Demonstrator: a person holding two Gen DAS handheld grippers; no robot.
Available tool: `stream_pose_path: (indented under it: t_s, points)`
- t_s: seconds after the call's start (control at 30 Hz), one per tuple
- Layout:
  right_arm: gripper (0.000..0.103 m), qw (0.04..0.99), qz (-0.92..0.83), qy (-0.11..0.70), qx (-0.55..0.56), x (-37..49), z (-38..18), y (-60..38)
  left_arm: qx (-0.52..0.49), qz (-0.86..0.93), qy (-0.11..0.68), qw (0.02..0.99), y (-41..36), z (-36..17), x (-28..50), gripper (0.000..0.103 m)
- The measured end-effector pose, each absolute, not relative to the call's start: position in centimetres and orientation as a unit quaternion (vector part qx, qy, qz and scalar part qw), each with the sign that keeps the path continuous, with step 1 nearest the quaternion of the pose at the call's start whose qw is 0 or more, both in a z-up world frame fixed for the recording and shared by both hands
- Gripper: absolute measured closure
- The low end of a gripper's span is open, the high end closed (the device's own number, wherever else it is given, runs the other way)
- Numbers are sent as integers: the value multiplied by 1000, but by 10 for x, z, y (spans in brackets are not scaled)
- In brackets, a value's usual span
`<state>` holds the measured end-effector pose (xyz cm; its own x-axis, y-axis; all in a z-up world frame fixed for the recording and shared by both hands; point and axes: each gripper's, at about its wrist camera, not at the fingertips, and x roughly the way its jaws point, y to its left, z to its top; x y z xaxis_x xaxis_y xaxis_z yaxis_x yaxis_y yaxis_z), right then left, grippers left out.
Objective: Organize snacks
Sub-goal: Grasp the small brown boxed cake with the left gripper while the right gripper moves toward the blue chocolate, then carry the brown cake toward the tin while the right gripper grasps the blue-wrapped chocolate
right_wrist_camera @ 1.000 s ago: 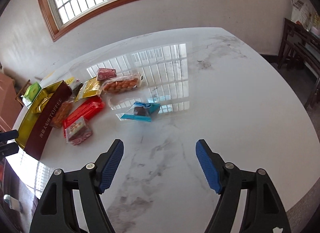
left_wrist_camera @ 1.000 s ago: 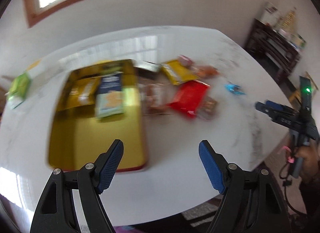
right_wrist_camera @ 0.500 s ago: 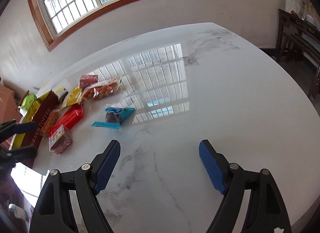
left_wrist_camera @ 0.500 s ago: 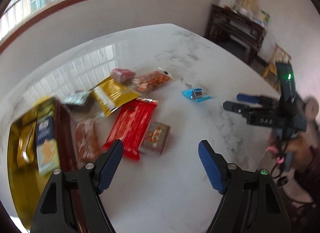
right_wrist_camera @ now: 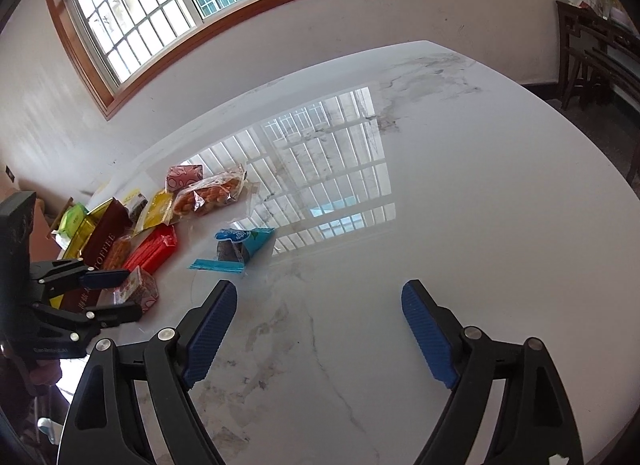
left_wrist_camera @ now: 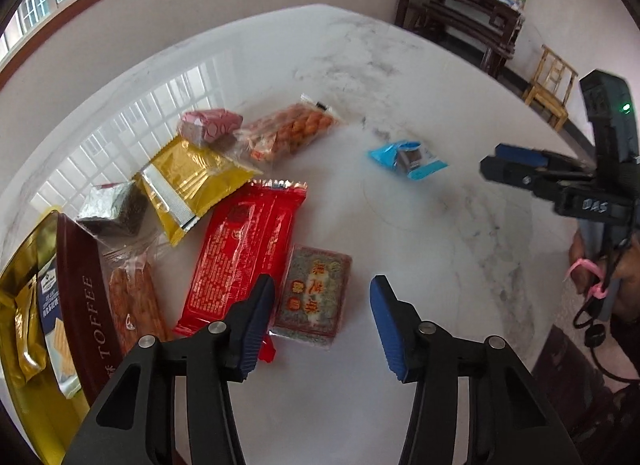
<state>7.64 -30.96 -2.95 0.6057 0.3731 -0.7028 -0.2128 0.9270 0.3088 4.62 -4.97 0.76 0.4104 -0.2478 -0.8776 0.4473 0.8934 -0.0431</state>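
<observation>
My left gripper (left_wrist_camera: 322,319) is open and empty, just above a small brown square snack packet (left_wrist_camera: 314,297) lying beside a long red packet (left_wrist_camera: 244,257). Gold (left_wrist_camera: 192,181), pink (left_wrist_camera: 210,127), silver (left_wrist_camera: 114,209) and clear orange (left_wrist_camera: 294,131) packets lie behind them. A blue packet (left_wrist_camera: 408,159) lies apart to the right; it also shows in the right wrist view (right_wrist_camera: 244,243). A gold tin with a maroon TOFFEE wall (left_wrist_camera: 90,305) holds a few packets at the left. My right gripper (right_wrist_camera: 318,329) is open and empty over bare marble.
The round white marble table (right_wrist_camera: 440,185) drops off at its near and right edges. A dark wooden sideboard (left_wrist_camera: 460,21) and a small wooden chair (left_wrist_camera: 554,83) stand by the far wall. A green packet (right_wrist_camera: 72,219) lies beyond the tin.
My left gripper has swung right from over the gold tin to the loose packets and come down close to the brown square packet. My right gripper has drifted slightly.
</observation>
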Motion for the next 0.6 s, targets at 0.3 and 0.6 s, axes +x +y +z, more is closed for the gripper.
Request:
stream_pose_path:
  t_s: [0.3, 0.6]
  points:
    - [18, 889, 166, 417, 90, 77, -29, -306, 136, -200, 492, 836, -68, 4, 34, 72]
    - [18, 885, 188, 421, 72, 83, -18, -282, 24, -150, 491, 858, -50, 18, -2, 72]
